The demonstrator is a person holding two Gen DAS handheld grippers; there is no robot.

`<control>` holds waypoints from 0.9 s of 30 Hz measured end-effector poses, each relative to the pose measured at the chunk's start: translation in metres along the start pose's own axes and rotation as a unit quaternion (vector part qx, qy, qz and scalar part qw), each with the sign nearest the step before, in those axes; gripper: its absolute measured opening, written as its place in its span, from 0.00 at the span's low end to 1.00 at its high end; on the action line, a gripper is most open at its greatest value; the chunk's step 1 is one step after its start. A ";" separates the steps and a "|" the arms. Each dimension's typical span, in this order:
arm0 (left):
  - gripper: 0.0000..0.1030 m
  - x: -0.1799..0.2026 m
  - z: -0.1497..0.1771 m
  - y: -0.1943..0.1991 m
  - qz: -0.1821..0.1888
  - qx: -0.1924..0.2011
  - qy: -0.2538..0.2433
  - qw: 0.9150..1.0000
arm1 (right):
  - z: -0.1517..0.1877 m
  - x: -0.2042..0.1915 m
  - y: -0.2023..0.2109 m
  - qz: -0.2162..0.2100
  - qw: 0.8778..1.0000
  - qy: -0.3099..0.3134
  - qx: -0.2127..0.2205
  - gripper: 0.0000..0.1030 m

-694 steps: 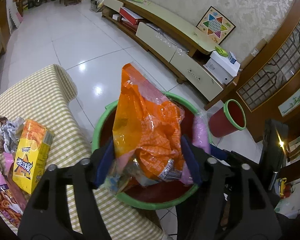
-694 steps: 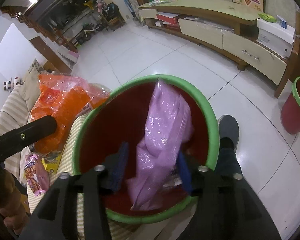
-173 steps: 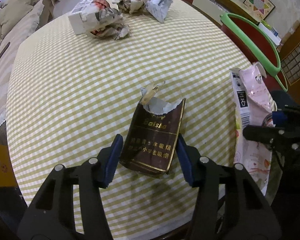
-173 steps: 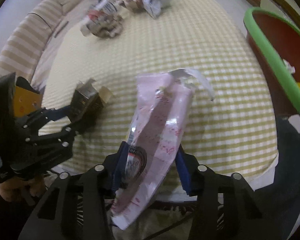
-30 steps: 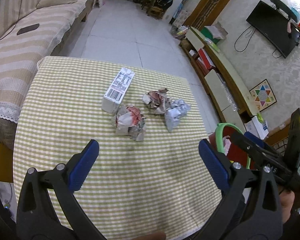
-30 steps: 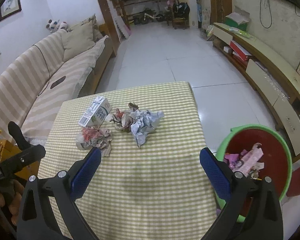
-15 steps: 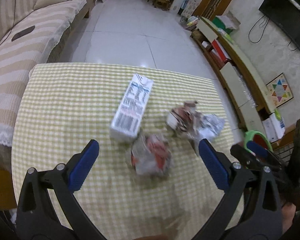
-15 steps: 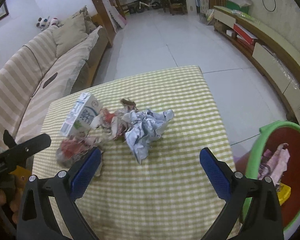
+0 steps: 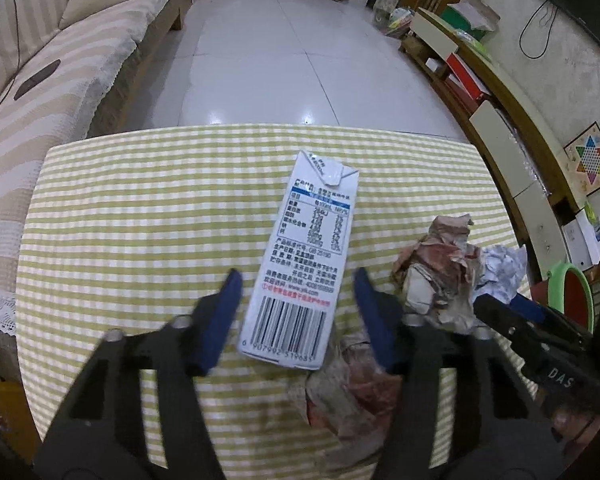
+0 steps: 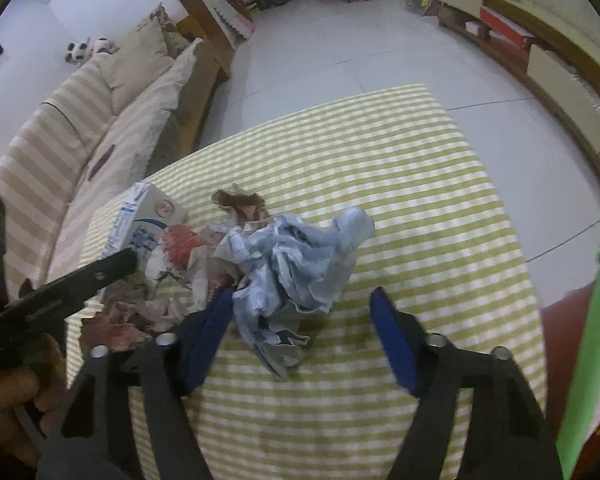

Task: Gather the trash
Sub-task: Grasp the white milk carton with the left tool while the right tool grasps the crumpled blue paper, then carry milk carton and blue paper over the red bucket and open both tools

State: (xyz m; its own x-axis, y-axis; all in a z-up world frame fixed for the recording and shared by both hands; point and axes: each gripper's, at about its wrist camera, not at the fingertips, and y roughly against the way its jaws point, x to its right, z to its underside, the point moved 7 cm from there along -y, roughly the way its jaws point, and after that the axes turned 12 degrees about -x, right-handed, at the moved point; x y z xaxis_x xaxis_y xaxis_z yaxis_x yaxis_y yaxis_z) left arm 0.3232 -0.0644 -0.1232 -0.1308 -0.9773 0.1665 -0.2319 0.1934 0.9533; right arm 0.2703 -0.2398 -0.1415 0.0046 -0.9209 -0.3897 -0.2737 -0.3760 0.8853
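Your left gripper (image 9: 296,300) points down at a white milk carton (image 9: 302,256) lying flat on the green-checked tablecloth (image 9: 140,220), barcode end nearest you. Its jaws have just been closing w/ the carton between them, but both blue pads (image 9: 220,316) sit just off the carton's sides, gaps visible, so nothing is gripped.

Your right gripper (image 10: 304,332) is over a crumpled blue-grey paper wad (image 10: 296,268) near the table's middle. Those jaws have just been closing too; the wad sits between them. The left pad (image 10: 208,336) is at the wad's edge, can't tell if touching; the right pad is clear of it. No grip.

Reddish-brown crumpled paper (image 9: 440,276) lies btw carton and wad; another crumpled piece (image 9: 348,392) sits under the left gripper's right finger. The green-rimmed red bin (image 10: 588,344) stands off the table's right edge.
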 end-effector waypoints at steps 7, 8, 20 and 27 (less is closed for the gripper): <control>0.40 -0.001 0.003 0.011 0.001 0.011 -0.005 1.000 | 0.003 -0.001 0.016 0.000 1.000 -0.002 0.007 0.40; 0.40 -0.002 0.005 0.017 0.000 0.017 -0.003 1.000 | 0.005 -0.001 0.021 0.000 1.000 -0.001 0.009 0.40; 0.35 -0.011 0.035 0.092 -0.001 0.067 0.012 0.998 | 0.028 -0.028 0.085 -0.002 0.999 0.020 0.050 0.39; 0.35 0.001 0.057 0.138 0.001 0.090 0.013 0.996 | 0.051 -0.051 0.123 -0.009 0.996 0.041 0.073 0.39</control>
State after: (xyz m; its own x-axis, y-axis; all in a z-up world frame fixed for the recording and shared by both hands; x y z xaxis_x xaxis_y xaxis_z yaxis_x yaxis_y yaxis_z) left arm 0.2360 -0.0339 -0.0064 -0.1068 -0.9784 0.1770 -0.4008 0.2053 0.8929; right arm 0.1873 -0.2341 -0.0255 0.0873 -0.9216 -0.3781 -0.4091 -0.3793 0.8299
